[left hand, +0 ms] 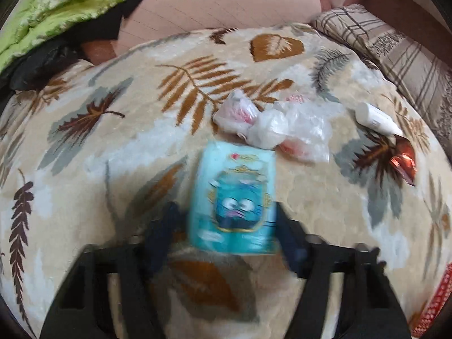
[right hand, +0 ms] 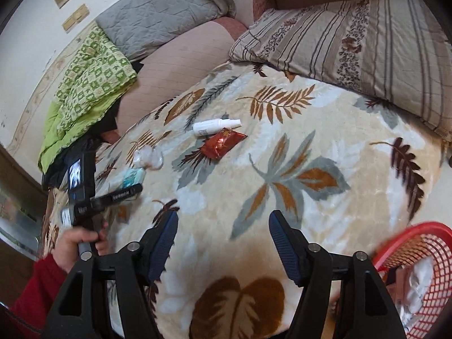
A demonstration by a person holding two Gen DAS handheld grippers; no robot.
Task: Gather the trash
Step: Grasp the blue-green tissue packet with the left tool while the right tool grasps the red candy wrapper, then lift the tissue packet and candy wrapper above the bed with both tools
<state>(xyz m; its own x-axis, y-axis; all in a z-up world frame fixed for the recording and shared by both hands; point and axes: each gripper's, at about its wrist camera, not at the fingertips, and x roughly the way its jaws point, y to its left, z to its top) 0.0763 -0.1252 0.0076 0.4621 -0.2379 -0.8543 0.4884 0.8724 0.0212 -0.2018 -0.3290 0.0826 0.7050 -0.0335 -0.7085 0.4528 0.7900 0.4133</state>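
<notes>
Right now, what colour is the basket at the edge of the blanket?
Red, an open mesh basket; it shows best in the right wrist view, lower right.

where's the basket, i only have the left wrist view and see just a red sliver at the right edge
Observer: The red basket sits on the blanket beside the right gripper.
Operator: anything in it
Observer: Yes, something crumpled and white; I cannot tell what.
Operator: right gripper free
Observer: Open, nothing between its fingers.
Operator: who holds the left one
Observer: A hand with a red sleeve.
</notes>
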